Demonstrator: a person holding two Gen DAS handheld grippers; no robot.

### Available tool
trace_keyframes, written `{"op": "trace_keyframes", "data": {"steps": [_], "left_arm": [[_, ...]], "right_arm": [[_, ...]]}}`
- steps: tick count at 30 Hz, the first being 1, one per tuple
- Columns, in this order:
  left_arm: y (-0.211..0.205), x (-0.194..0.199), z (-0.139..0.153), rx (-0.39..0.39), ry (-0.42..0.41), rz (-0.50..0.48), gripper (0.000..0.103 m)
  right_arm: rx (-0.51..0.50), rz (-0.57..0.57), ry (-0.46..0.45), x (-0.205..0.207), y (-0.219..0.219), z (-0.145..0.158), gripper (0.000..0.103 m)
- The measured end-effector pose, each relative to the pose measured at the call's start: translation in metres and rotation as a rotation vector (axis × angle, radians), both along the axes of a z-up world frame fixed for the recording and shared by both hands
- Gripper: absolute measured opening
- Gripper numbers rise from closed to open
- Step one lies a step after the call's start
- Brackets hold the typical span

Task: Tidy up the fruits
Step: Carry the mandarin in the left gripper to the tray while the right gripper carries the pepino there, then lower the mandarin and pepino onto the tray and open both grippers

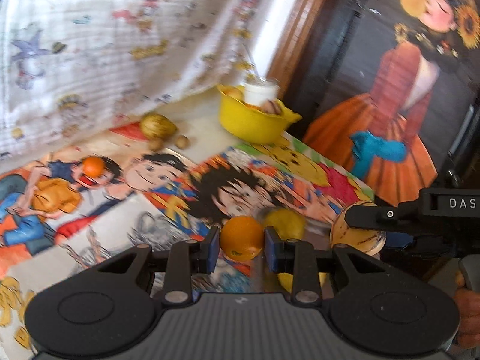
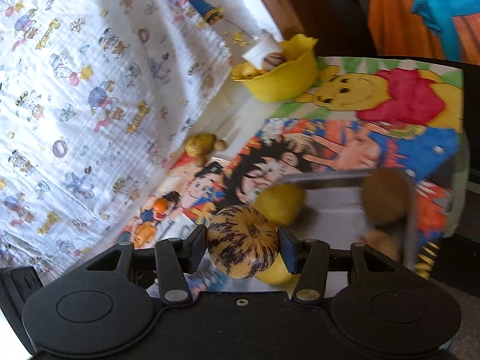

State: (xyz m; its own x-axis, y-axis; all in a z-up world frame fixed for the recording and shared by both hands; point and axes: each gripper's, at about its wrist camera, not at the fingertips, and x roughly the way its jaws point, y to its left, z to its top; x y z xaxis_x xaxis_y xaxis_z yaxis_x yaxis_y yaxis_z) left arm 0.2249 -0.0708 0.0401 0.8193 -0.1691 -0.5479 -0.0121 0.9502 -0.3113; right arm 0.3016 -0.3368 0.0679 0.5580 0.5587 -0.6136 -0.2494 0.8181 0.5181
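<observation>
The left tongs [image 1: 241,247] are clamped on a small orange [image 1: 242,238], its navel end tipped down toward the camera. The right tongs [image 2: 243,250] grip a striped yellow-and-purple melon [image 2: 243,241] by its sides, stem end facing the camera, so its axis runs along the fingers. Both fruits hang above the worktop [image 2: 345,201] with its cartoon-print cover. Beyond lie another orange [image 1: 93,166] at left, then a lemon [image 2: 280,207], a brown fruit [image 2: 385,198] and, far back, a yellow bowl [image 2: 280,82] holding fruit.
</observation>
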Motion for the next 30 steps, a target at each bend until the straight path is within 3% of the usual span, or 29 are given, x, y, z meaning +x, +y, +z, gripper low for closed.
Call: {"op": "trace_keyframes", "data": {"steps": [15, 30], "left_arm": [[-0.054, -0.011, -0.030, 0.115, 0.070, -0.177, 0.034], [-0.076, -0.006, -0.046, 0.188, 0.111, -0.276, 0.034]], "right_arm": [[-0.051, -0.100, 0.032, -0.040, -0.050, -0.051, 0.053], [-0.292, -0.047, -0.141, -0.055, -0.031, -0.065, 0.053]]}}
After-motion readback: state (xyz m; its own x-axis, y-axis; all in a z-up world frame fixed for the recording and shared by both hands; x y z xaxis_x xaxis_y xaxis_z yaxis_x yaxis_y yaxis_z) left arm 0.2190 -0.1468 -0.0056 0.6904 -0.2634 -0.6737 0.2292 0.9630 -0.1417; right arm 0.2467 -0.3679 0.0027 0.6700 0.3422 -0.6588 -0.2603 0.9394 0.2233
